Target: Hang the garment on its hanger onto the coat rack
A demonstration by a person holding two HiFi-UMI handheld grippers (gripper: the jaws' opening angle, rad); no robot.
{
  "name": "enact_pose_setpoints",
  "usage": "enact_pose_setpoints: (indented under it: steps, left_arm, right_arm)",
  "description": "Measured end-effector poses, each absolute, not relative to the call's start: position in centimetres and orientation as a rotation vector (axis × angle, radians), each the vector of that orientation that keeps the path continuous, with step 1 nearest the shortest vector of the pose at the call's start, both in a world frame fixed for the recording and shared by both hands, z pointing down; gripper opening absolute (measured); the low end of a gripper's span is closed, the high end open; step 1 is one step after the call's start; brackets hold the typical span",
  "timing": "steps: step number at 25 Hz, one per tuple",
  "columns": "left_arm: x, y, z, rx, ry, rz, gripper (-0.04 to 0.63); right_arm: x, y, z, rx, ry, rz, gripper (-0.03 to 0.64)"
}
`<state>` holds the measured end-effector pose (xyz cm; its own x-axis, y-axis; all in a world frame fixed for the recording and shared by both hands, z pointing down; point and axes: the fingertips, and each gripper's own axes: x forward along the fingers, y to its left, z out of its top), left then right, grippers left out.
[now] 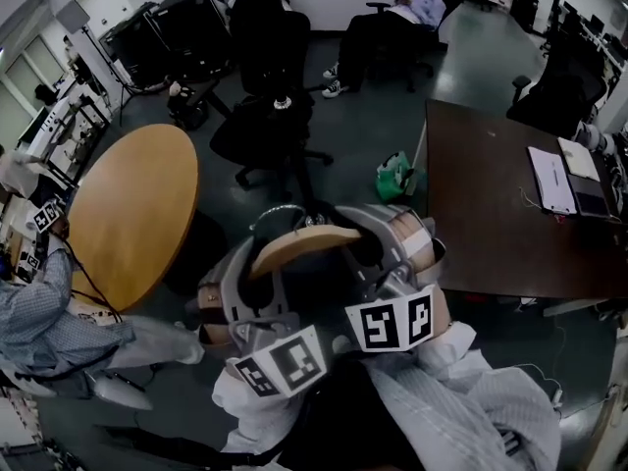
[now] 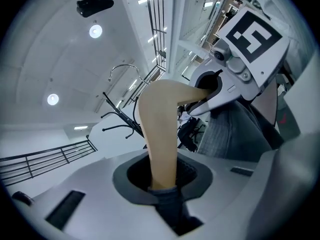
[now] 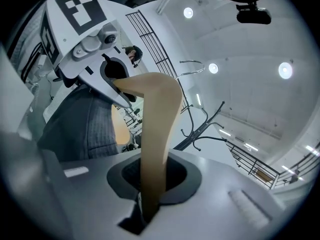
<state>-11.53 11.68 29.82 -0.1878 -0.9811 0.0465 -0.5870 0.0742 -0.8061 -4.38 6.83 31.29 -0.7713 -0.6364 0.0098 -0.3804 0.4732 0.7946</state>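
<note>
Dark green office floor fills the head view, and above it a single wooden hanger (image 1: 299,243) is held up in front of the person, clear of any support. It is one pale tan arched bar with one thin metal hook (image 1: 280,214) rising from its middle.

Two claws carry it, one at each end. The left claw (image 2: 162,184) is pinching the hanger's left end, and a strip of dark grey cloth (image 2: 170,206) is caught in the same grip just under the wood. The right claw (image 3: 150,199) is pinching the right end. Each claw bears one cube with black-and-white square markers, two in all.

Grey pinstriped cloth (image 2: 230,134) hangs beside and below the right claw. Whether it is the garment or the person's sleeve cannot be told.

In both gripper views one black coat rack (image 3: 205,126), with curved branching hooks, stands beyond the hanger and apart from it, against a white ceiling with round lamps.

Two worktops stand below: a round wooden worktop (image 1: 132,214) on the left and a dark rectangular worktop (image 1: 491,224) on the right, which holds white papers (image 1: 549,180) and a laptop (image 1: 592,192). One green bag (image 1: 395,177) lies on the floor between them. At least three black office chairs (image 1: 270,116) are in sight, and two other people: a seated person (image 1: 392,18) at the far side and a person in a striped shirt (image 1: 39,312) at the left edge.
</note>
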Motion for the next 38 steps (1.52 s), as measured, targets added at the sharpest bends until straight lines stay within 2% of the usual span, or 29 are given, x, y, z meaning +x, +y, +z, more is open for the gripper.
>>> enact_pose_setpoints:
  steps: [13, 22, 38]
  left_arm:
    - [-21.9, -5.5, 30.8, -1.566, 1.829, -0.938, 0.060]
    - [-24.7, -18.0, 25.4, -1.529, 1.802, -0.853, 0.060]
    - [-27.6, -29.2, 21.6, -1.591, 1.705, -0.773, 0.060]
  right_arm:
    - [-14.7, -10.3, 31.8, 0.891, -2.378, -1.238, 0.025]
    - [-17.4, -22.8, 26.2, 0.980, -2.331, -1.338, 0.025]
    - [-19.9, -33.2, 22.1, 1.093, -2.237, -1.365, 0.028]
